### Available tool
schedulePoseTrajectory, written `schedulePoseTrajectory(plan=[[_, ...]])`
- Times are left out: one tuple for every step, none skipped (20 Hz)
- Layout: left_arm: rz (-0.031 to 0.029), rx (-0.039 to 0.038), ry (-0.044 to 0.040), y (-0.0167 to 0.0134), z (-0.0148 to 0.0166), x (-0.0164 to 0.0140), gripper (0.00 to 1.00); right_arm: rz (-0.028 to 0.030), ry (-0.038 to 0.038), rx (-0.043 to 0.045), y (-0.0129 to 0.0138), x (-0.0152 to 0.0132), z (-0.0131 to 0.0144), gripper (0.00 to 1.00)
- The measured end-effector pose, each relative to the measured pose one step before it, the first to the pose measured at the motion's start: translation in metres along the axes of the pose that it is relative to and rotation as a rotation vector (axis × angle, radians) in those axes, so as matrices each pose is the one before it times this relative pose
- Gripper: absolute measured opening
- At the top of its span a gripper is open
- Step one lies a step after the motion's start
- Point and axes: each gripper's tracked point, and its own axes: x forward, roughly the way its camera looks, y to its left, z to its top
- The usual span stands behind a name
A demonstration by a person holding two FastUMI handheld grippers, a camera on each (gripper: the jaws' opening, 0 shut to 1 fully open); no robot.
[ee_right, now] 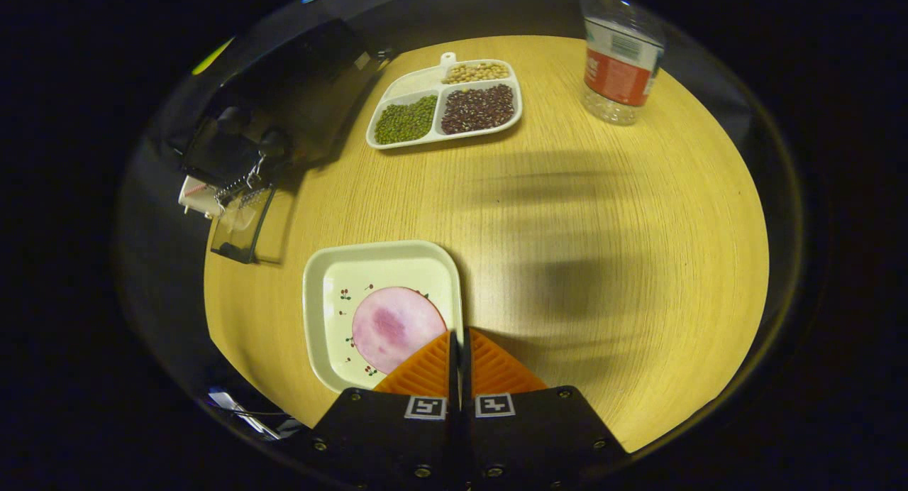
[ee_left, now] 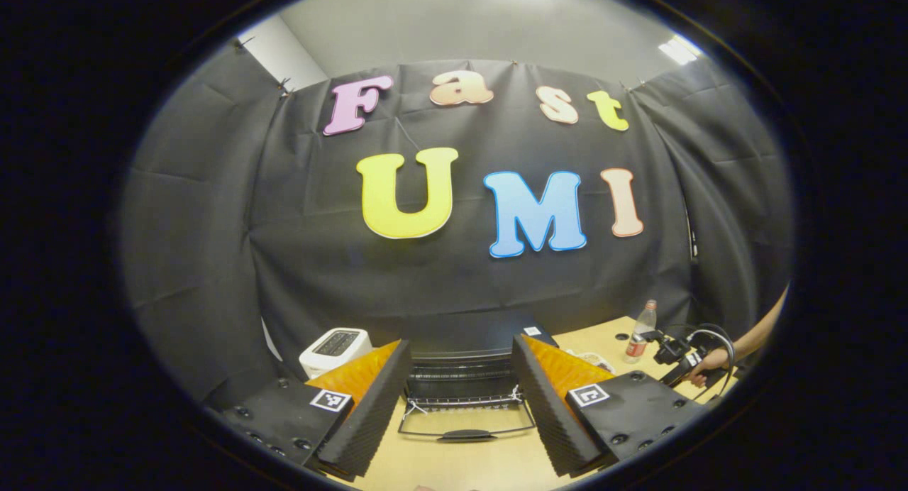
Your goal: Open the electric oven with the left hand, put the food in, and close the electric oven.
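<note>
The black electric oven stands straight ahead of my left gripper, its door folded down flat on the table and the wire rack showing inside. The left gripper's jaws stand wide open with nothing between them. In the right gripper view a cream square plate carries a round pink slice of ham. My right gripper has its fingers pressed together over the plate's right rim. The oven and its lowered door lie at the far left. A hand holds the right gripper at the right.
A white toaster sits left of the oven. A plastic bottle with a red label stands at the far side of the wooden table. A white divided tray of beans lies between the bottle and the oven.
</note>
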Motion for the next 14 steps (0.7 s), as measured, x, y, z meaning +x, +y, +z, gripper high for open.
schedulePoseTrajectory(plan=[[0.00521, -0.00015, -0.00016, 0.00060, 0.00187, -0.00135, 1.00, 0.03613, 0.00367, 0.03872, -0.00053, -0.00169, -0.00408, 0.01], [0.00609, -0.00100, -0.00022, 0.00085, 0.00133, 0.00040, 1.00, 0.02843, -0.00155, 0.03900, -0.00115, -0.00042, -0.00215, 0.01], [0.00391, -0.00124, 0.00053, -0.00034, 0.00208, 0.00117, 1.00, 0.03664, -0.00407, 0.03449, 0.00020, -0.00117, -0.00172, 0.00], [0.00539, 0.00024, -0.00073, -0.00074, 0.00122, 0.00065, 0.96, 0.03160, -0.00802, 0.02836, 0.00012, -0.00205, -0.00178, 0.01], [0.00391, -0.00003, -0.00183, -0.00142, 0.00062, -0.00027, 0.96, 0.03071, -0.00385, 0.02925, -0.00057, -0.00033, -0.00130, 0.01], [0.00115, -0.00192, -0.00128, -0.00184, 0.00106, -0.00028, 0.90, 0.02551, 0.00000, 0.02992, -0.00039, -0.00152, -0.00333, 0.00], [0.00017, -0.00357, -0.00079, -0.00184, 0.00105, 0.00045, 0.91, 0.03637, -0.00678, 0.03396, 0.00226, 0.00004, -0.00092, 0.00], [-0.00117, -0.00284, 0.00037, -0.00178, 0.00119, 0.00022, 0.91, 0.03342, -0.01121, 0.02910, 0.00142, 0.00132, 0.00021, 0.00], [0.00036, 0.00072, 0.00091, -0.00052, -0.00139, -0.00003, 0.91, 0.03646, -0.00894, 0.03671, 0.00191, 0.00001, -0.00124, 0.00], [0.00148, 0.00344, 0.00174, 0.00006, 0.00076, 0.00191, 0.92, 0.04629, -0.01493, 0.03650, 0.00423, -0.00112, -0.00091, 0.00], [0.00019, 0.00281, -0.00092, 0.00034, 0.00287, 0.00130, 0.92, 0.03728, -0.01831, 0.03233, 0.00217, -0.00109, 0.00016, 0.01], [0.00056, 0.00261, -0.00191, 0.00001, 0.00086, -0.00026, 0.92, 0.02395, -0.01479, 0.02552, 0.00032, 0.00012, 0.00001, 0.00], [0.00034, 0.00111, -0.00225, 0.00022, 0.00025, 0.00131, 0.93, 0.00663, -0.00564, 0.01928, -0.00291, -0.00045, -0.00199, 0.01], [-0.00079, -0.00044, -0.00025, 0.00002, 0.00021, 0.00032, 0.93, 0.01957, -0.00891, 0.01688, 0.00124, -0.00090, -0.00206, 0.01]])
